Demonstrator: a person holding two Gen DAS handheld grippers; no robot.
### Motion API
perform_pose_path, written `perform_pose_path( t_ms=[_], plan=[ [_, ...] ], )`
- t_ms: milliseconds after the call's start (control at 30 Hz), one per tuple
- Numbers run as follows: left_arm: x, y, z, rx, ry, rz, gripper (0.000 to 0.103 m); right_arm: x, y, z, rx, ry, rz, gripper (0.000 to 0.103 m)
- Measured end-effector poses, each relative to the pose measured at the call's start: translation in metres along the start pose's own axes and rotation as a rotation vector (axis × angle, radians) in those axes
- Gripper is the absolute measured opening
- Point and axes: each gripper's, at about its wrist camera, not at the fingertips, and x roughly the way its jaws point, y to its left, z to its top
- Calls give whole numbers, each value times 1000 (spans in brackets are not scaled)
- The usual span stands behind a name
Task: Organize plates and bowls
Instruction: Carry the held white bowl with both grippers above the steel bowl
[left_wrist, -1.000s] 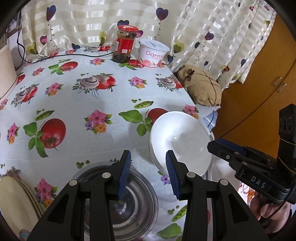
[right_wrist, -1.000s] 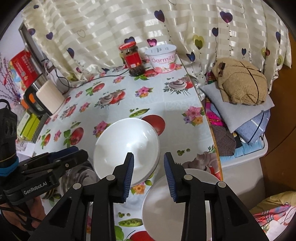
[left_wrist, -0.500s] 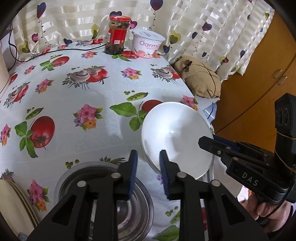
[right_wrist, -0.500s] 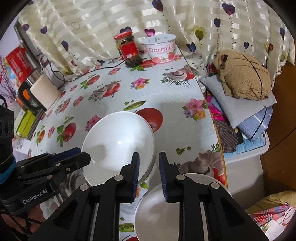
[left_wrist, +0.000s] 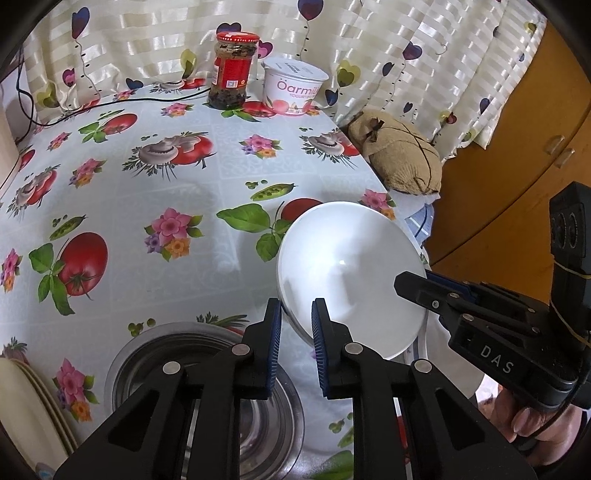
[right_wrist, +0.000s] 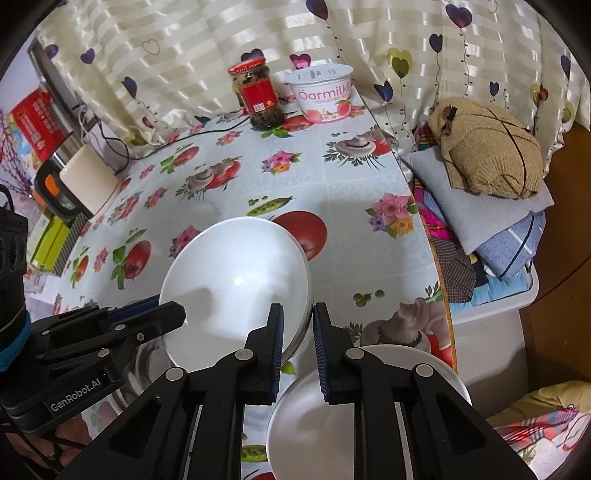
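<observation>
A white bowl is held up off the table between both grippers; it also shows in the right wrist view. My left gripper is shut on its left rim. My right gripper is shut on its right rim and shows from the side in the left wrist view. A steel bowl sits on the table under my left gripper. A white plate lies under my right gripper. Cream plates are stacked at the lower left.
A red-lidded jar and a yogurt tub stand at the back by the curtain. A brown cloth bundle lies on folded fabrics off the table's right edge. A kettle-like appliance stands at the left.
Both grippers closed from open onto the bowl's opposite rims. The bowl has come up and nearer to both cameras.
</observation>
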Motion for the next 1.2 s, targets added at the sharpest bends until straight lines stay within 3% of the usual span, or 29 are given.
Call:
perform_pose_path(
  t_ms=[733,1200],
  plan=[
    [-28,6,5,-16,-54,-12,17,-24,15,10,-14,-58,4,16],
    [-65,23,-9,-42,-93,7,17,-49,51,3,-60,-99,29,16]
  ],
)
